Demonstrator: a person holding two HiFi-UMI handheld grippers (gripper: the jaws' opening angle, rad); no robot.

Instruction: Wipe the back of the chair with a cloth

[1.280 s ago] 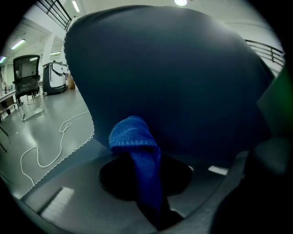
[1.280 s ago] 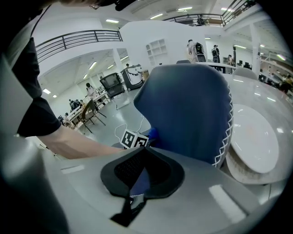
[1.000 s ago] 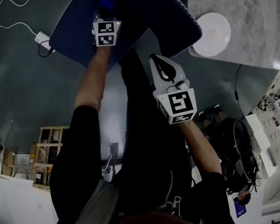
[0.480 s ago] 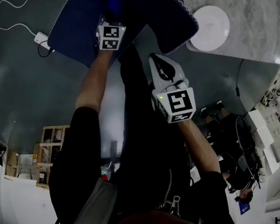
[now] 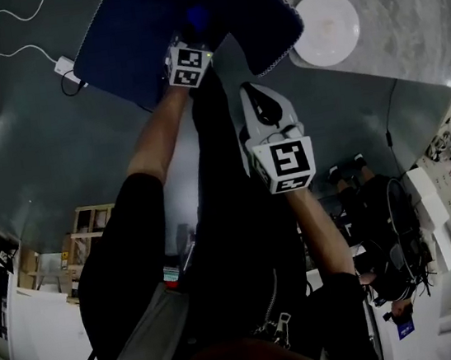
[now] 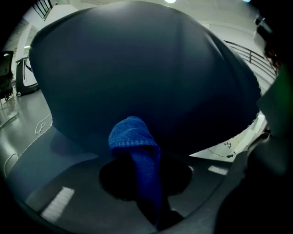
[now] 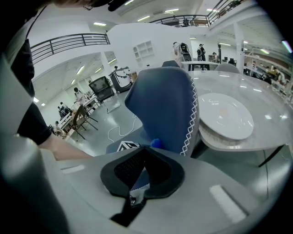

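Left gripper view: the left gripper [image 6: 137, 153] is clenched on a bright blue knitted cloth [image 6: 132, 137]. The cloth runs up out of the jaws, and its folded, rounded end stands ahead of the tips, against the broad dark blue upholstered chair back [image 6: 137, 68] that fills the view beyond them. Actual contact between cloth and upholstery appears likely but is not certain in the dim light.

Head view: the left gripper [image 5: 189, 49] sits at the chair back [image 5: 145, 20], its marker cube toward the camera and a patch of the cloth [image 5: 193, 17] showing just beyond it. The right gripper [image 5: 259, 108] is held apart from the chair, behind and to the right of the left one. A round white plate [image 5: 322, 28] rests on a grey marbled table [image 5: 402, 17] ahead and to the right of it.

Right gripper view: the right gripper [image 7: 145, 148] has its jaws closed tip to tip with nothing held. Straight ahead stands the chair back [image 7: 162, 109], edged with white zigzag stitching. A small piece of the cloth [image 7: 156, 142] shows at its base just past the tips. The plate [image 7: 226, 114] lies ahead and to the right on the table [image 7: 261, 91].
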